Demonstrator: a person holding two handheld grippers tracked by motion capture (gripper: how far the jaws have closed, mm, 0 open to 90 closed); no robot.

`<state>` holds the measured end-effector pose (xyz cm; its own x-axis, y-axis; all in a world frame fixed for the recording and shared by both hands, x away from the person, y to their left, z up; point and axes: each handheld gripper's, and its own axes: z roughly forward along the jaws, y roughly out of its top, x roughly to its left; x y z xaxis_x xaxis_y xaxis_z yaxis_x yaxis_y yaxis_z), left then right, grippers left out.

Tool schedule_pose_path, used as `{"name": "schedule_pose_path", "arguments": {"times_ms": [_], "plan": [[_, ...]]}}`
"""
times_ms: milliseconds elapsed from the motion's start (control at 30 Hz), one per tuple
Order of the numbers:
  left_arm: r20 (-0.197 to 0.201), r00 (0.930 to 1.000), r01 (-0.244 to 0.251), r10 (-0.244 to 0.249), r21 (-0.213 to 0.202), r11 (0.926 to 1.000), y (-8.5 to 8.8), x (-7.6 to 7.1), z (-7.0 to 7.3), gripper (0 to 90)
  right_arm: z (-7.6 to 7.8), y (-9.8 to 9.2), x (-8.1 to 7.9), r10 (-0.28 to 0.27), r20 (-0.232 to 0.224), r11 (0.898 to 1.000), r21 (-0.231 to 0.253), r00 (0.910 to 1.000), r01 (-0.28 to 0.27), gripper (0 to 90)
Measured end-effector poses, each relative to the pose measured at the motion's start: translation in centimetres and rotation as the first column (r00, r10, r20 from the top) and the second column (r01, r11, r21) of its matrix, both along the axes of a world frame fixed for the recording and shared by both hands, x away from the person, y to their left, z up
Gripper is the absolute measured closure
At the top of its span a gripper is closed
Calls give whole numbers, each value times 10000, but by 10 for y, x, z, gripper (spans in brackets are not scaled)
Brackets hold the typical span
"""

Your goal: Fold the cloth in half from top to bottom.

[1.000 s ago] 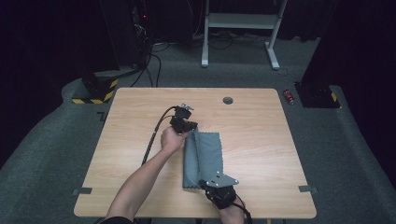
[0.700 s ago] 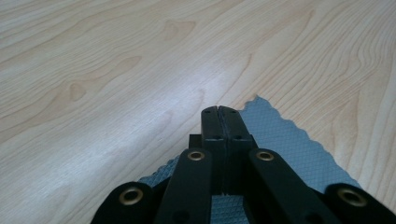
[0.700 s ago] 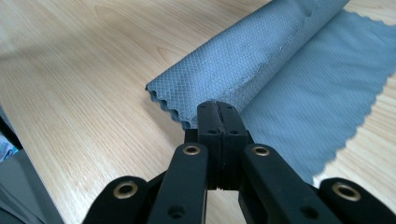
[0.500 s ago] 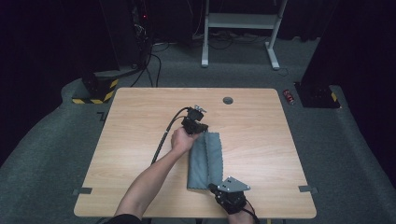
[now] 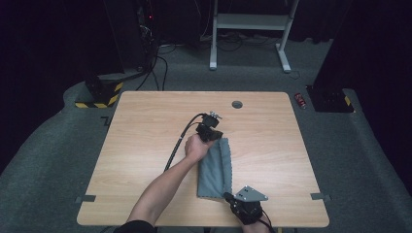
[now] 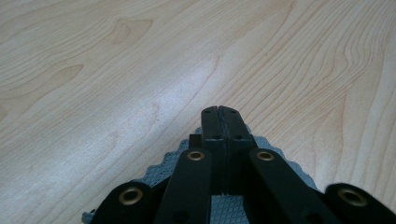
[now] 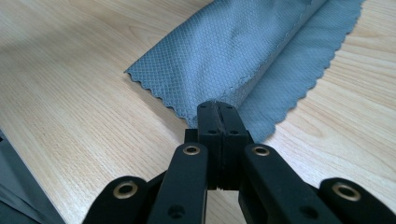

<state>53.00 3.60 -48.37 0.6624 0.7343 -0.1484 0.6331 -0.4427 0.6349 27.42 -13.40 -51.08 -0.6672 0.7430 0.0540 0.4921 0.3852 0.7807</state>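
Note:
A grey cloth [image 5: 214, 167], folded lengthwise into a long strip with scalloped edges, lies on the wooden table [image 5: 145, 145]. My left gripper [image 5: 217, 138] is at the strip's far end, its jaws pressed together. In the left gripper view the left gripper [image 6: 218, 112] is shut, with the cloth [image 6: 154, 175] bunched under the jaws. My right gripper [image 5: 227, 196] is at the strip's near end by the table's front edge. In the right gripper view the right gripper [image 7: 217, 107] is shut on the fold of the cloth [image 7: 233, 51], which stretches away from the tips.
A round cable hole [image 5: 237, 104] sits near the table's far edge. On the floor beyond are a small red object [image 5: 301, 99], a white frame's legs [image 5: 248, 22] and a black-and-yellow striped base [image 5: 99, 97]. Bare wood lies left and right of the cloth.
Both grippers have moved to the right, and the cloth strip has shifted right with them. Their jaws stay shut.

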Motion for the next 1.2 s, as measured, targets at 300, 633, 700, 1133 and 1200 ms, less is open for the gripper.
{"name": "schedule_pose_path", "arguments": {"times_ms": [300, 633, 700, 1133, 1200], "plan": [[-47, 10000, 50, -50, 43, 10000, -9, 2, -4, 897, -3, -6, 0, -248, -79, 9997, -78, 9997, 248, 895], [27, 9999, 158, -159, 274, 9995, -18, 2, -9, 895, -7, -10, 1, -363, -284, 9992, -187, 9989, 358, 893], [49, 9998, 179, -181, 287, 9994, -19, 2, -10, 894, -8, -11, 1, -373, -324, 9991, -206, 9988, 367, 892], [122, 9993, 356, -361, 375, 9987, -27, 2, -14, 896, -10, -14, 1, -483, -422, 9983, -338, 9979, 469, 891], [189, 9990, 408, -415, 384, 9984, -28, 2, -13, 896, -11, -14, 1, -491, -429, 9983, -341, 9979, 477, 891]]}}
